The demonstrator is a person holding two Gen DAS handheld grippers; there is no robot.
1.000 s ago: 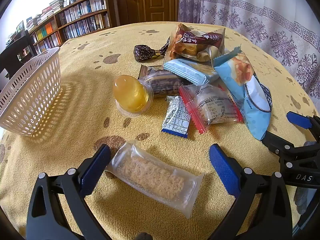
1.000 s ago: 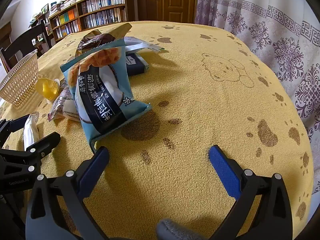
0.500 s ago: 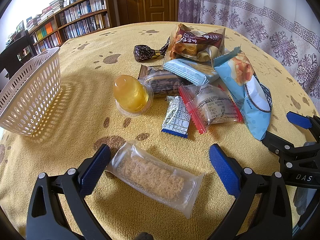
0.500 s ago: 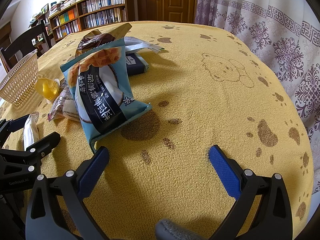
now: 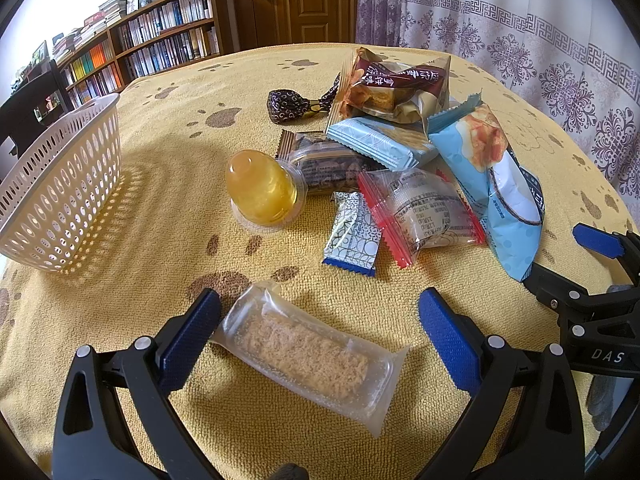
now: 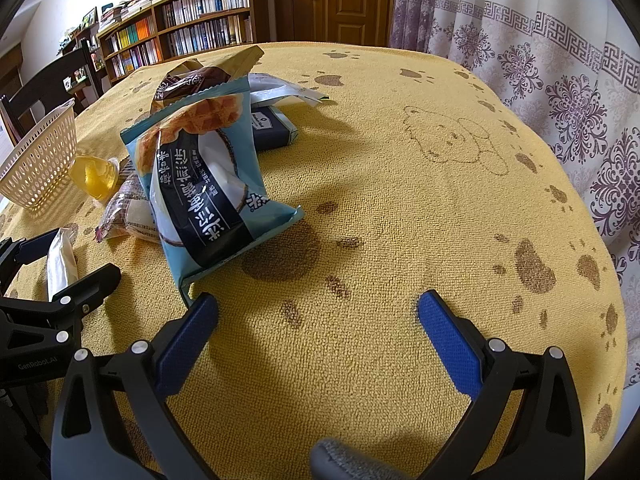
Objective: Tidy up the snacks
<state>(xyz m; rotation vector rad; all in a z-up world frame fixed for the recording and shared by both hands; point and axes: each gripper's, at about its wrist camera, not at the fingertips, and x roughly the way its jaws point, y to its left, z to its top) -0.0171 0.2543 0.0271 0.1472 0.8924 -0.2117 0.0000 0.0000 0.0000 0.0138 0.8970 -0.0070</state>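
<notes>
The left claw hangs spread wide just above the yellow paw-print terry cloth covering the worktop, gripping nothing, and the clear plastic packet holding a crumbly tan bar lies on the cloth directly between its blue-padded fingers. The packet's long axis runs slantwise across the gap, its far end touching or nearly touching the left pad and its near end stopping short of the right pad, so a closing squeeze would likely catch it end to end rather than across its narrow width. The right claw is likewise spread and empty over bare cloth, with the light-blue foil snack bag just ahead to its left; the left claw is clearly the nearer to the bar. The white perforated plastic basket, the probable destination, sits well off to the left.
</notes>
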